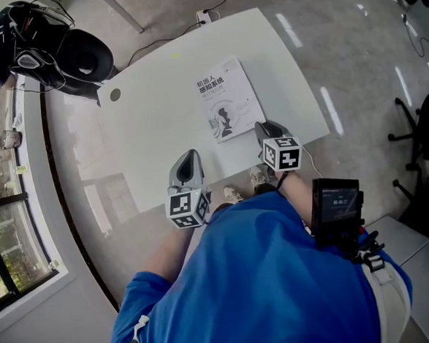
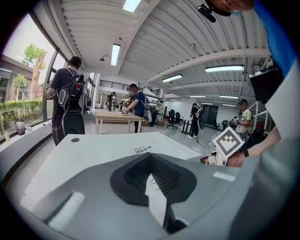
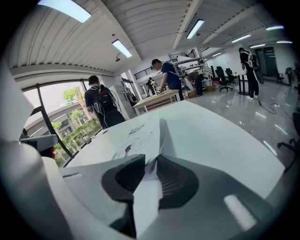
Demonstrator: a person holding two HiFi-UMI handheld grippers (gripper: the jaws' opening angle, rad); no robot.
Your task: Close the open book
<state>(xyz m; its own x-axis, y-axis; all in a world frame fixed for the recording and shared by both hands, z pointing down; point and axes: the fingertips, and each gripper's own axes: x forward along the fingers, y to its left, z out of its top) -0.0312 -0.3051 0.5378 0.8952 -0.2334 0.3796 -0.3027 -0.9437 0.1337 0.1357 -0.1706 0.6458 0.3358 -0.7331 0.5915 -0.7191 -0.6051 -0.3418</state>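
A white-covered book (image 1: 225, 97) lies closed and flat on the white table (image 1: 153, 127), its printed cover facing up. My right gripper (image 1: 263, 127) is at the book's near right corner. In the right gripper view its jaws (image 3: 151, 159) stand slightly apart, open, with the edge of the book (image 3: 140, 136) just in front of the tips. My left gripper (image 1: 188, 156) hovers over bare table near the front edge, left of the book. In the left gripper view (image 2: 151, 157) its tips meet, shut on nothing, and the book (image 2: 142, 150) lies beyond them.
A black backpack (image 1: 41, 43) sits on a chair past the table's far left corner. The table has a round cable hole (image 1: 115, 95) near that corner. A power strip (image 1: 204, 16) lies on the floor behind, an office chair (image 1: 424, 130) stands at the right. Several people stand in the background.
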